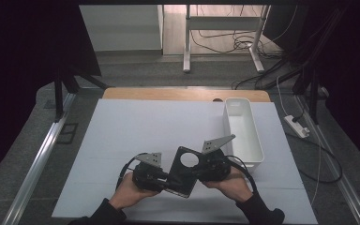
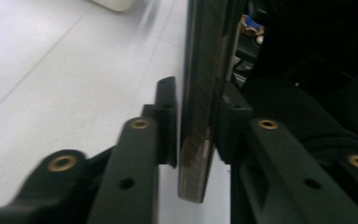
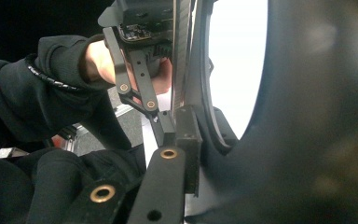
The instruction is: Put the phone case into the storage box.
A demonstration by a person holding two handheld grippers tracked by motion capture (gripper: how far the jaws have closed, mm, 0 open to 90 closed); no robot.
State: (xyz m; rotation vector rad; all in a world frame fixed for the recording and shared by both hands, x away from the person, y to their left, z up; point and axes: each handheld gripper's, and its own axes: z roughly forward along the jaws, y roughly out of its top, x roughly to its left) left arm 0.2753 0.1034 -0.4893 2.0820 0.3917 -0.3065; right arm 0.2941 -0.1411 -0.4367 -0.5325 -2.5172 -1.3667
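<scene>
**White tabletop, one black plate held from both sides**

White sheeting covers the tabletop (image 1: 122, 131), with a white bin (image 1: 243, 133) standing at its right side and cables lying on the grey floor beyond. Near the front edge, a flat black plate with a round hole (image 1: 183, 171) is held tilted above the surface, between both hands. The left gripper (image 2: 196, 126) is clamped on the plate's lower left edge, its jaws pressed against both faces. The right gripper (image 3: 186, 135) clamps the plate's opposite edge, just beside the hole.
</scene>
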